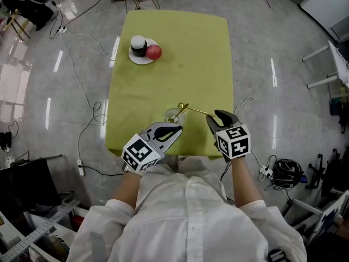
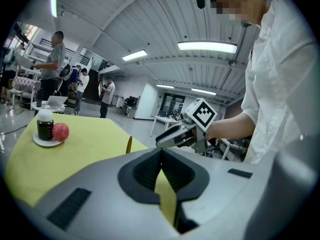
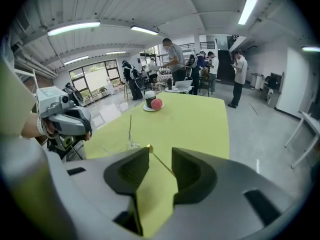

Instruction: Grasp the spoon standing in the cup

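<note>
A clear glass cup (image 1: 173, 115) stands near the front edge of the yellow-green table (image 1: 207, 53). A thin gold spoon (image 1: 195, 110) leans from the cup's rim toward the right. My right gripper (image 1: 212, 118) is open just right of the cup. In the right gripper view the spoon (image 3: 150, 148) runs into the gap between the jaws of that gripper (image 3: 160, 156), and the cup (image 3: 117, 146) sits just left of them. My left gripper (image 1: 177, 129) hovers in front of the cup with its jaw tips meeting (image 2: 161, 153), holding nothing. The spoon's gold end (image 2: 128, 144) shows above its body.
At the table's far left a white plate (image 1: 143, 60) carries a dark jar (image 1: 138, 45) and a red apple (image 1: 154, 52). Cables (image 1: 82, 86) trail over the floor left of the table. Several people stand far behind the table (image 3: 175, 59).
</note>
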`<state>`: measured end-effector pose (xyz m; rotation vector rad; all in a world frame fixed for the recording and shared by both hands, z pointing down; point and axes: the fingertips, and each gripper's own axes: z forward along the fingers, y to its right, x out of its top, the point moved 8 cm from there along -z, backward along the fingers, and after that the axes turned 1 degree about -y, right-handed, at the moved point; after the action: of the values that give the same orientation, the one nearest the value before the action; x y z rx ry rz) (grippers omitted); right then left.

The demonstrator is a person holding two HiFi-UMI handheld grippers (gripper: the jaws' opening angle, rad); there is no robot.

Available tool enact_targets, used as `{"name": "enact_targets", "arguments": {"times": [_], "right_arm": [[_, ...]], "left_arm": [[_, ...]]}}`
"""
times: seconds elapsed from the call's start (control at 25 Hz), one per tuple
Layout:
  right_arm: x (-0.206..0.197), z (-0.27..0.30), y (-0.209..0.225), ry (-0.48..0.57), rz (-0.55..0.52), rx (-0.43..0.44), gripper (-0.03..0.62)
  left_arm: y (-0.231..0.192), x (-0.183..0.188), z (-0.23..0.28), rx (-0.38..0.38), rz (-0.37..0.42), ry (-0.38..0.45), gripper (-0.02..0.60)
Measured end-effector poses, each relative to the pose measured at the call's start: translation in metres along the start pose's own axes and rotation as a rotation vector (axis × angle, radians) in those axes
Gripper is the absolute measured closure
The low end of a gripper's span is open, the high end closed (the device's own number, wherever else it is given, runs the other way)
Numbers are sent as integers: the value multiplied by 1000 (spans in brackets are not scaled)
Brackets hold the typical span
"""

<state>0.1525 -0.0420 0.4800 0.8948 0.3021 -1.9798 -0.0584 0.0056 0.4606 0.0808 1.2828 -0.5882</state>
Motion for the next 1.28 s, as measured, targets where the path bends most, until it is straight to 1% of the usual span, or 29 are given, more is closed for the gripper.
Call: {"name": "enact_targets", "arguments": {"times": [0.2, 0.36, 0.48, 0.84, 1.08, 1.28], "right_arm": [[12, 5, -15, 43, -25, 91, 453], [21, 12, -27, 86, -27, 180, 453], [27, 19, -33, 98, -44, 222, 453], [36, 47, -48, 75, -65, 287, 454], [36, 61, -52, 48, -69, 301, 464], [37, 69, -56, 25, -84, 301, 484]], "left_arm": [[-2, -1, -7, 22, 0, 6, 578], [-7, -1, -16, 58, 2, 19, 578], [-13, 0, -24, 89, 5, 26, 578], [-31, 1, -49, 174, 5, 39, 578], [-37, 1, -57, 201, 0, 42, 578], [-38, 2, -59, 200, 1, 40, 578]]}}
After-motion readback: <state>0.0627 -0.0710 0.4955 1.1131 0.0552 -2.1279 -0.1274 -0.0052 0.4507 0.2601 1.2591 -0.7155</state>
